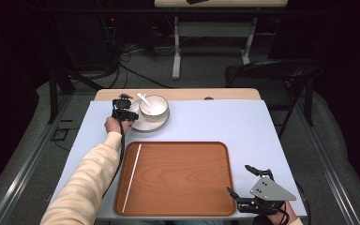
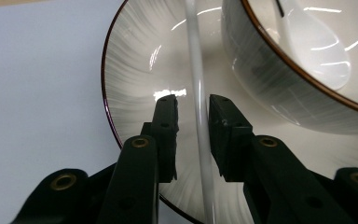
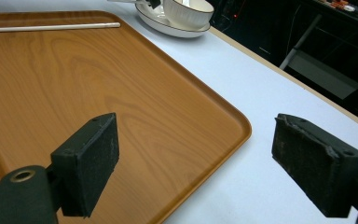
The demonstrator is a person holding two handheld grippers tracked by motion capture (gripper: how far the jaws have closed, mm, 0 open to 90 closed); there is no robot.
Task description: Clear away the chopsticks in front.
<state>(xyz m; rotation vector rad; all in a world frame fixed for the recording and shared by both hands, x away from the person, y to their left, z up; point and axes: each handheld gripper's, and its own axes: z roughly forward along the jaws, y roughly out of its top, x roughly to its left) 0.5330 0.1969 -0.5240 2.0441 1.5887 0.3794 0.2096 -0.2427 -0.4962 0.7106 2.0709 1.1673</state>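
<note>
We see a table [image 1: 262,126] covered by a pale blue sheet, and on its near half a wooden tray [image 1: 178,178] with rounded corners. A white chopstick [image 1: 132,177] lies along the tray's left side. Beyond the tray's far left corner stands a plate [image 1: 157,123] with a dark rim, and on it a bowl [image 1: 153,105] with a brown edge that holds a white spoon [image 1: 145,100].

Our left gripper [image 1: 123,114] is at the plate's left edge. In the left gripper view its jaws stand slightly apart over the plate [image 2: 135,70], with a second white chopstick [image 2: 200,121] running between them; the left pad looks clear of it, and we cannot quite tell whether the right pad touches, so the hold seems loose at best. The bowl [image 2: 270,79] sits just to the right, with the spoon [image 2: 317,42] inside it.

Our right gripper [image 1: 249,190] hovers at the tray's near right corner, its jaws wide apart and holding nothing; the right gripper view shows the tray [image 3: 135,102] corner between them.

No brand, label or writing can be read on any item.
</note>
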